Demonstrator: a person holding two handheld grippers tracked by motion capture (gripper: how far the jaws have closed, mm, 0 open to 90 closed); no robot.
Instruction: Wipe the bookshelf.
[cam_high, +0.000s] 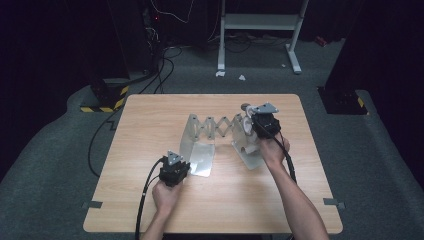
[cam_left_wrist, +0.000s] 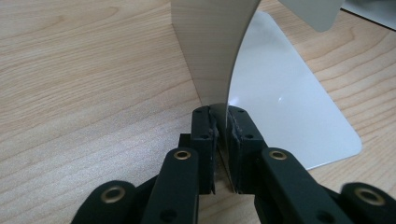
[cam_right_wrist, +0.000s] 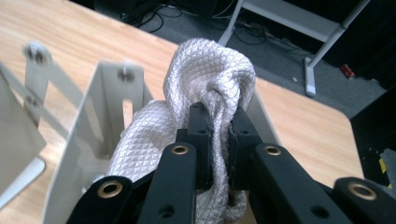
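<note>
Bright table, dark room around you
Overhead light glares off the metal plate (cam_left_wrist: 289, 107); your high view looks soft, the nearest jaws blur

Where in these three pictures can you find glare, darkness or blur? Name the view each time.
High view: the table is evenly lit, while the room around it sinks into darkness. Left gripper view: the metal plate glares pale with a small bright glint; the nearest parts of the fingers are soft. Right gripper view: the white cloth is sharp, the floor behind slightly blurred.

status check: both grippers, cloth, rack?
Left gripper shut on rack end plate. Right gripper shut on white cloth, held above rack. Nothing in the way.
</note>
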